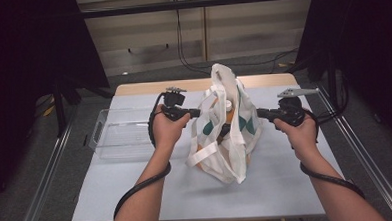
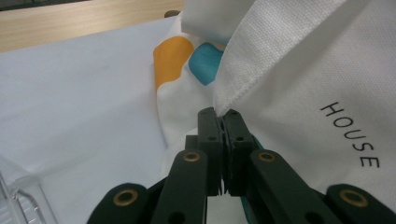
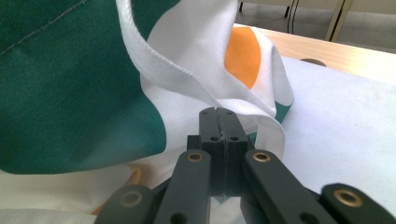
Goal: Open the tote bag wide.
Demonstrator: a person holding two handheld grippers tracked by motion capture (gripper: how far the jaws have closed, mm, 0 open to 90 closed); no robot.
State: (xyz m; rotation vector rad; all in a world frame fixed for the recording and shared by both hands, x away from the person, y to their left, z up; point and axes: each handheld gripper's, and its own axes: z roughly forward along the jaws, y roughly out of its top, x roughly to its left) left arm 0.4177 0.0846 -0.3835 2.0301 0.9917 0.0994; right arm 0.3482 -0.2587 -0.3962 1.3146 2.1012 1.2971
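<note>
A white tote bag (image 1: 224,127) with orange, teal and dark green patches stands roughly at the middle of the worktop (image 1: 137,178), its mouth held upward. The left gripper (image 1: 198,112) comes at the bag from its left side and the right gripper (image 1: 260,113) from its right side, each held in one of the person's hands. In the left gripper view the jaws are pressed together on a hemmed edge of the white fabric (image 2: 243,88). In the right gripper view the jaws are likewise clamped on a folded hem of the bag's rim (image 3: 224,100). A clear plastic tray (image 1: 116,135) lies flat to the left of the bag, just beyond the left hand (image 1: 167,131).

The bag looks like thin non-woven cloth: light, limp and quick to sag or fold wherever it is not supported. Something orange shows low inside it, so the base probably carries a little weight while the walls stay slack. The stitched hems and the strap loops are the firmest places to take hold, since doubled fabric gives the pads more to bite. A pinch on a single layer could slip out when pulled. Pulling the two rim points evenly apart should keep the mouth open.
</note>
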